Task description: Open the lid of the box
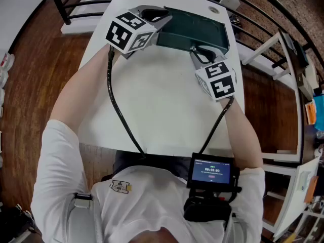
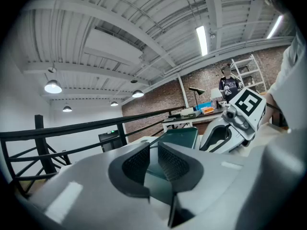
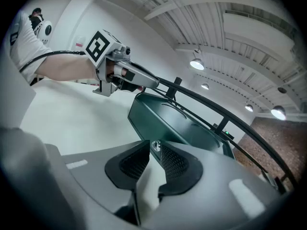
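A dark green box with its lid down stands at the far edge of the white table. My left gripper reaches over the box's far left corner. In the left gripper view its jaws are drawn close, with the green box edge in the narrow gap. My right gripper is at the middle of the box's front wall. In the right gripper view its jaws close around a small metal latch on the box.
A black railing runs behind the table's far edge. White shelf frames stand to the right. Black cables run from both grippers across the table to a screen unit on the person's chest.
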